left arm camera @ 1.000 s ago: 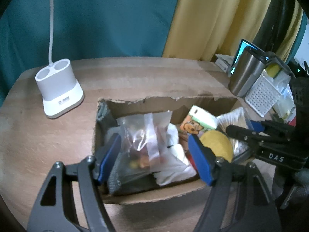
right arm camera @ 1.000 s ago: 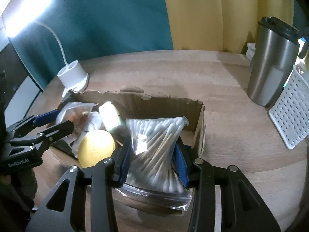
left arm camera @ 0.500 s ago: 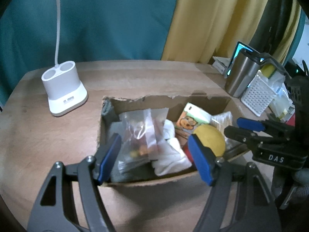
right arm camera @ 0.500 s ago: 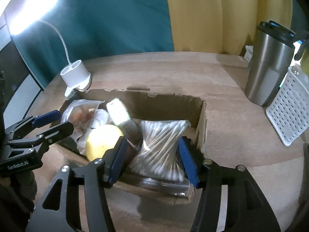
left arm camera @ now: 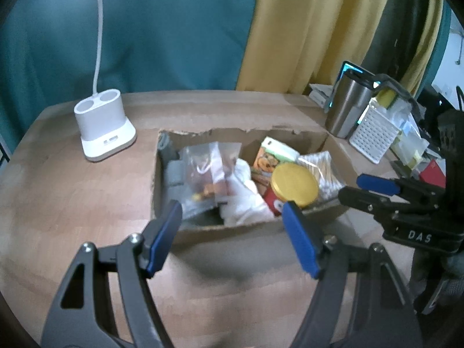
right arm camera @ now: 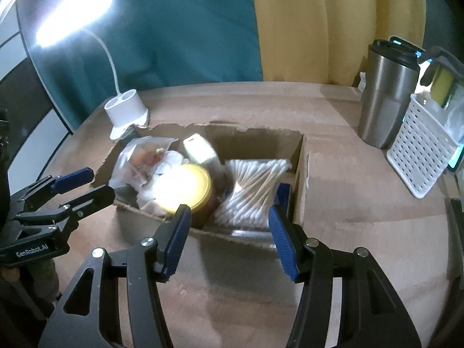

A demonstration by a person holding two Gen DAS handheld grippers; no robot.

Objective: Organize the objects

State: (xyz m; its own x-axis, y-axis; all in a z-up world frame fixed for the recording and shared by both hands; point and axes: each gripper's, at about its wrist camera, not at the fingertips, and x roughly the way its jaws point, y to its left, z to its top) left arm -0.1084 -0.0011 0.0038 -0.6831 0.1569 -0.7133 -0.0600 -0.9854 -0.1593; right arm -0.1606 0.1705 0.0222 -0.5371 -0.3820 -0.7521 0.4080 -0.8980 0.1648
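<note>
An open cardboard box sits on the wooden table. It holds a bag of cotton swabs, a yellow-lidded jar, a clear bag of small items, white cloth and a small carton. My left gripper is open and empty, above the box's near wall. My right gripper is open and empty, just in front of the swab bag.
A white lamp base stands left of the box. A steel tumbler and a white perforated basket stand to the right, with clutter behind them. A teal and yellow curtain hangs behind the table.
My right gripper opened, let the cotton swab bag drop into the box, and drew back. My left gripper pulled back and up from the box, staying open.
</note>
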